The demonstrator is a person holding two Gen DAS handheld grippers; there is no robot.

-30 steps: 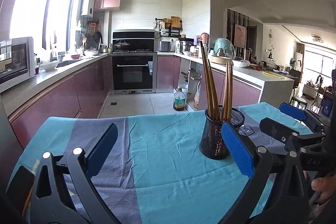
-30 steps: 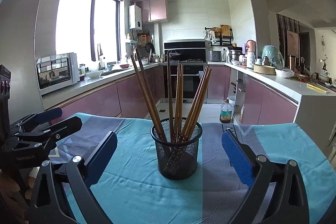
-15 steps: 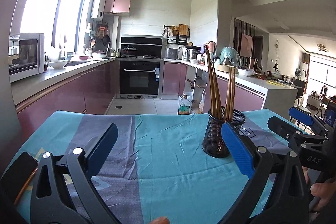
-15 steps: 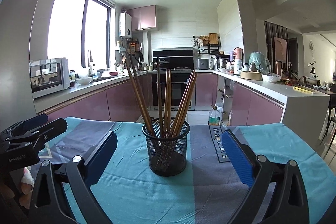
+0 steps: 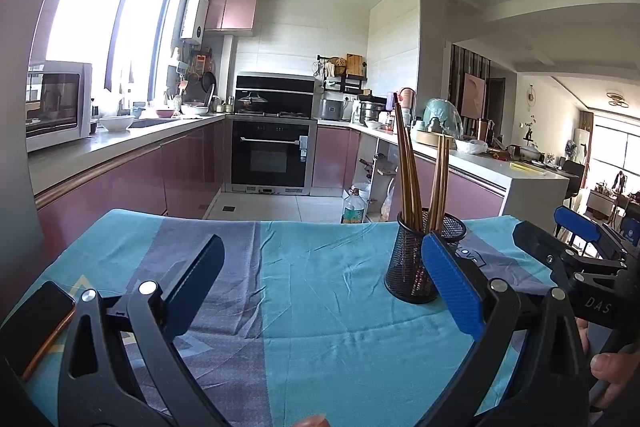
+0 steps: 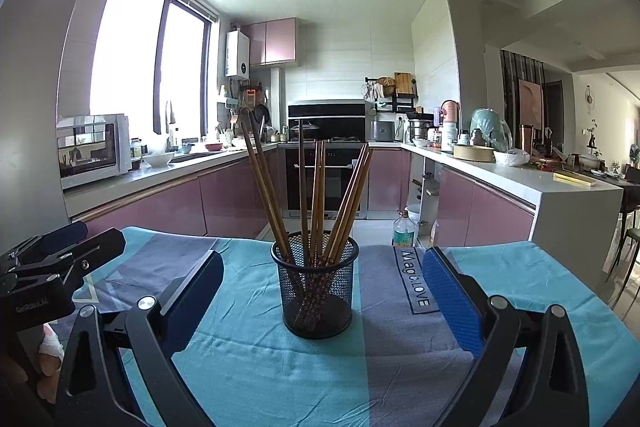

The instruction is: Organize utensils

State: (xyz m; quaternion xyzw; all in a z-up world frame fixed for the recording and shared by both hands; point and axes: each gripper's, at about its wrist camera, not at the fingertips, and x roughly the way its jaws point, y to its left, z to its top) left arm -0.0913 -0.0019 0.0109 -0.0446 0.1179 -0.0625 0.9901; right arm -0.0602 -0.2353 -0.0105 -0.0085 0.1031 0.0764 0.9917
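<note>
A kitchen with pink cabinets is being shown, and nearest the cameras a tabletop [image 6: 256, 367] draped in a teal and grey cloth is being looked across. The left tongs [image 5: 320, 283] are being held spread wide above the cloth, nothing being gripped between the blue pads. At the near left edge of that view a phone [image 5: 36, 327] is lying flat on the cloth. The right tongs [image 6: 322, 287] are also being held wide apart and empty, and the black mesh holder [image 6: 316, 287] is being framed between them without being touched. The holder is standing upright on the cloth, and a bundle of brown chopsticks [image 6: 316, 195] is being kept in it, fanned out and leaning against the rim. From the left view the same holder [image 5: 416, 263] is being seen just behind the right-hand pad. Farther back, a plastic bottle [image 6: 402, 227] is standing on the floor, and a black oven [image 6: 326, 167] is set into the far wall, with a white microwave [image 6: 94, 147] resting on the left counter.
</note>
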